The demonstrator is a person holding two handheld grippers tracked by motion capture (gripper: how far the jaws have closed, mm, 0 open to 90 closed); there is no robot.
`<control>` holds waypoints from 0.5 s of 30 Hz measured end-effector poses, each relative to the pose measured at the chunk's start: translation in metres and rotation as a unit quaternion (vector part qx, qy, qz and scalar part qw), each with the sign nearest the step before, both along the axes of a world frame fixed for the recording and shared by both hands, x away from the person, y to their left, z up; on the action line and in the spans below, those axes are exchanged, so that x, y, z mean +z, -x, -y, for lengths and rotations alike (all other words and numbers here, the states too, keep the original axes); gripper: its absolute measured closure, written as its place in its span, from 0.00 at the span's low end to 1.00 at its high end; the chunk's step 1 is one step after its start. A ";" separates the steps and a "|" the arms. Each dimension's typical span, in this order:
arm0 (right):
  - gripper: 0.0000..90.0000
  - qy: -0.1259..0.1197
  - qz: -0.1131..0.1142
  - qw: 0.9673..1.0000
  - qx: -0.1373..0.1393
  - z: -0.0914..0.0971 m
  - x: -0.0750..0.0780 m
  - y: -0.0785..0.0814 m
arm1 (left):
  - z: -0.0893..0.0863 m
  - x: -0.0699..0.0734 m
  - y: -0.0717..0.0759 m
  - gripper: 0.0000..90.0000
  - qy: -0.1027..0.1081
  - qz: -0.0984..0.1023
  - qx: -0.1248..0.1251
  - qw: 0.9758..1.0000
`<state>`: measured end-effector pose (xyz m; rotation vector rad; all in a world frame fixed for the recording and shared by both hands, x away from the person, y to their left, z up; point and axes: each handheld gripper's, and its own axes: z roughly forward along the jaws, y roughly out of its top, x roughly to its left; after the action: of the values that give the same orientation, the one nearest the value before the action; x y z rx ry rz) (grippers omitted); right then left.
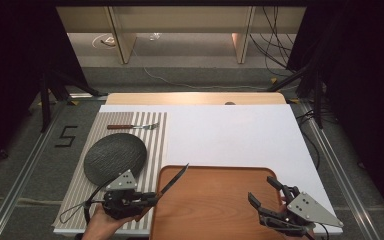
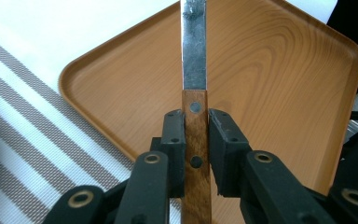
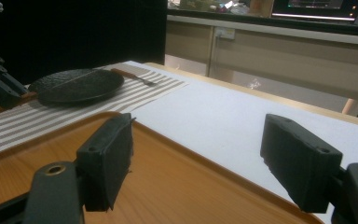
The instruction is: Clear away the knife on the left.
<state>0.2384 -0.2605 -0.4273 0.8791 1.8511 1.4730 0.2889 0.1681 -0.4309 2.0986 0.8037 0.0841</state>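
Observation:
My left gripper [image 1: 152, 198] is shut on the wooden handle of a knife [image 1: 174, 181], at the left edge of the brown wooden tray [image 1: 215, 210]. The knife's blade points up and to the right over the tray's near-left corner. In the left gripper view the pads [image 2: 176, 140] squeeze the riveted handle of the knife [image 2: 195, 70], with the tray [image 2: 279, 84] behind it. My right gripper [image 1: 263, 193] stands open over the tray's right side, nothing between its jaws. The right gripper view has those pads [image 3: 109, 156] wide apart above the tray [image 3: 177, 186].
A dark round plate [image 1: 115, 157] lies on the striped placemat [image 1: 157, 140] at the left, with a fork [image 1: 132, 127] beyond it. A white board [image 1: 230, 135] covers the table behind the tray. The plate [image 3: 77, 86] and fork [image 3: 135, 76] sit at far left in the right gripper view.

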 end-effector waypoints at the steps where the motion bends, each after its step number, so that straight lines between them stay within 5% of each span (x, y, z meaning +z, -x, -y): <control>1: 0.29 0.001 -0.001 1.000 0.000 0.000 0.000 0.000 | 0.002 0.000 0.000 0.85 -0.002 -0.001 -0.001 1.000; 15: 0.29 0.000 0.000 1.000 0.000 0.000 0.000 0.000 | 0.019 -0.006 0.002 0.85 -0.012 -0.024 -0.013 1.000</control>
<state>0.2382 -0.2608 -0.4270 0.8786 1.8516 1.4722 0.2870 0.1488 -0.4373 2.1395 0.8080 0.0285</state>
